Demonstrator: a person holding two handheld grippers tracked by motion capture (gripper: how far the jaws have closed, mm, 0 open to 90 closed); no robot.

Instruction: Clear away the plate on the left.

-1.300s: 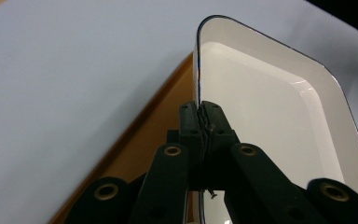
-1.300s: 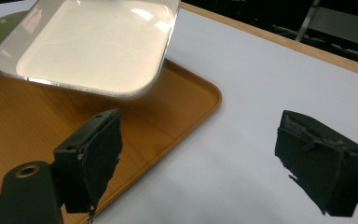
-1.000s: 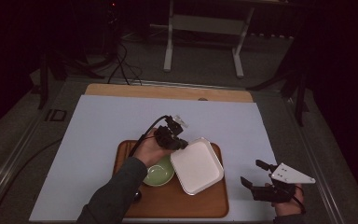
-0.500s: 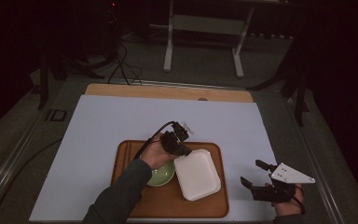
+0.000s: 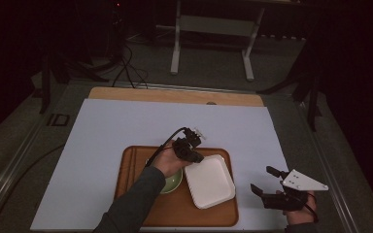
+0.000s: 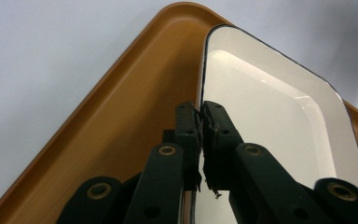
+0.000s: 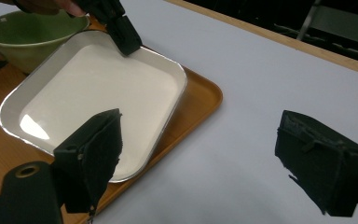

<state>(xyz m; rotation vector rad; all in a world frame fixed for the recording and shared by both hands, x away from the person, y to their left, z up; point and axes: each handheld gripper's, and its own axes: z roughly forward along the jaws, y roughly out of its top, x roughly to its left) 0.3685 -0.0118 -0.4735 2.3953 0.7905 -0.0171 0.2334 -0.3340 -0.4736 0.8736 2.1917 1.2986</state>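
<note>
A white square plate [image 5: 210,182] lies on the right half of a brown tray [image 5: 131,174], next to a green bowl [image 5: 172,183]. My left gripper [image 5: 196,158] reaches over the bowl to the plate's far left corner. In the left gripper view the plate [image 6: 270,116] has its rim between the pads [image 6: 213,122], which still touch it while the jaws have just been opening a little. My right gripper [image 5: 264,179] hovers open over the paper, right of the tray. Its view shows the plate [image 7: 98,88], the bowl [image 7: 28,32] and the left gripper [image 7: 128,39].
A pale sheet [image 5: 126,126] covers the table, with a wooden strip [image 5: 175,94] along the far edge. A metal stand [image 5: 213,29] and cables [image 5: 126,68] are on the floor beyond. The tray's rim [image 7: 200,100] lies close to my right gripper.
The left gripper has carried the plate down and toward the near right, and it now rests flat on the tray beside the bowl. The right gripper has stayed put.
</note>
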